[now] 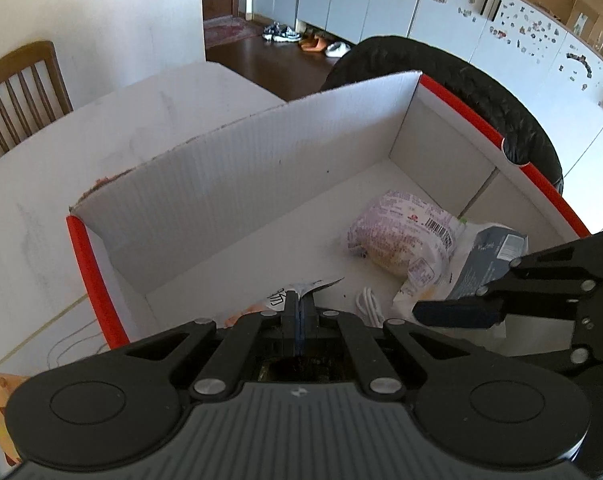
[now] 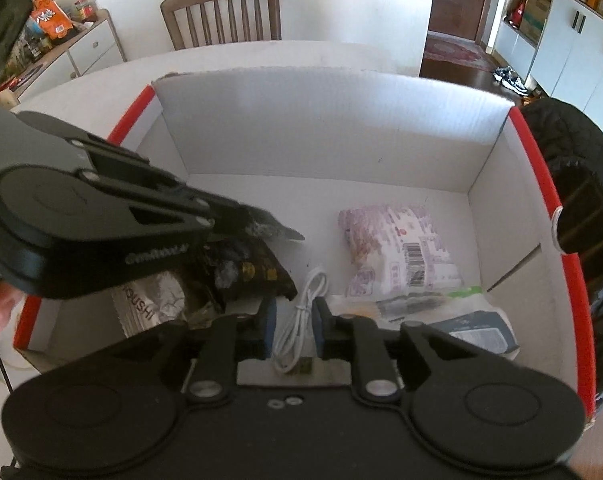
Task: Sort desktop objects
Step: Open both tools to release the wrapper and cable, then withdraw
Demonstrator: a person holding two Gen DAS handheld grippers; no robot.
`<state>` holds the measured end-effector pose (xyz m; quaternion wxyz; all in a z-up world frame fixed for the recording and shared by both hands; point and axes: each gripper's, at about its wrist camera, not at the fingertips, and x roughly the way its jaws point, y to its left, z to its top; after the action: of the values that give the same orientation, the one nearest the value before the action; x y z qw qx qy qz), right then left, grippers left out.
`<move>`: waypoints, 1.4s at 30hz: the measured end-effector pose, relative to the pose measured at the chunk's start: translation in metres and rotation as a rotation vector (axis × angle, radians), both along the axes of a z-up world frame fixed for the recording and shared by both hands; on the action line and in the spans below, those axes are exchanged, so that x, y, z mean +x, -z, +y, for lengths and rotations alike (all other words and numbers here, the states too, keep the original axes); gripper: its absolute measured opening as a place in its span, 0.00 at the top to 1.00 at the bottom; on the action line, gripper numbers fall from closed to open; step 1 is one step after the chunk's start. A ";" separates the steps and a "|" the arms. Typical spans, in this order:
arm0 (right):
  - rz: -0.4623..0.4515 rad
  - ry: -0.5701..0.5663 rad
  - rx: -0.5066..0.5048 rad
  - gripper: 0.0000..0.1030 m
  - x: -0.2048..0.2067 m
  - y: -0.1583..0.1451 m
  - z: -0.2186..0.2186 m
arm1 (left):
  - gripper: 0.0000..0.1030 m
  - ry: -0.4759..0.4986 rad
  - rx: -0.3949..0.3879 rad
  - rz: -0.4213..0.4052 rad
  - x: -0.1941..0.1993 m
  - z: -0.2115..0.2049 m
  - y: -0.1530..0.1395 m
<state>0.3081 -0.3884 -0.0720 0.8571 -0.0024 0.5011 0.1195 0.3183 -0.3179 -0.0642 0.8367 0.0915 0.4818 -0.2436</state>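
A white cardboard box (image 1: 237, 184) with red edges stands on the white table; it also shows in the right wrist view (image 2: 321, 136). My left gripper (image 1: 299, 308) is shut on the top edge of a snack packet (image 1: 297, 294), held over the box's near left corner; in the right wrist view it (image 2: 257, 220) grips a dark packet (image 2: 253, 268). My right gripper (image 2: 294, 324) is open above a white USB cable (image 2: 301, 316) on the box floor. A pink bread packet (image 2: 397, 256) and a grey-blue box (image 2: 481, 332) lie inside.
A silver packet (image 2: 149, 308) lies in the box's left part. A black quilted jacket (image 2: 581, 200) hangs by the box's right side. A wooden chair (image 2: 221, 12) stands behind the table, and a sideboard with snacks (image 2: 61, 32) stands at the far left.
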 end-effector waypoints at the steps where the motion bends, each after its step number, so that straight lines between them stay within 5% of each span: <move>1: -0.002 -0.001 0.001 0.78 0.000 -0.002 0.000 | 1.00 0.000 -0.001 0.005 0.000 0.000 0.000; 23: -0.099 0.003 -0.010 0.47 -0.022 -0.048 -0.013 | 0.96 0.045 -0.077 -0.047 -0.028 0.012 -0.031; 26: -0.108 0.008 -0.007 0.45 -0.026 -0.053 -0.015 | 0.88 0.050 -0.102 -0.056 -0.034 0.016 -0.038; 29: -0.116 0.013 -0.003 0.43 -0.029 -0.057 -0.015 | 0.61 0.049 -0.131 -0.069 -0.040 0.021 -0.045; 31: -0.120 0.017 0.004 0.42 -0.031 -0.059 -0.015 | 0.51 0.048 -0.137 -0.086 -0.044 0.024 -0.050; 42: -0.158 0.033 0.016 0.34 -0.046 -0.075 -0.008 | 0.46 0.074 -0.179 -0.146 -0.069 0.043 -0.074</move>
<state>0.2617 -0.3960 0.0033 0.8959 0.0035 0.4308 0.1087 0.2498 -0.2747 0.0102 0.8648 0.0514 0.3923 -0.3092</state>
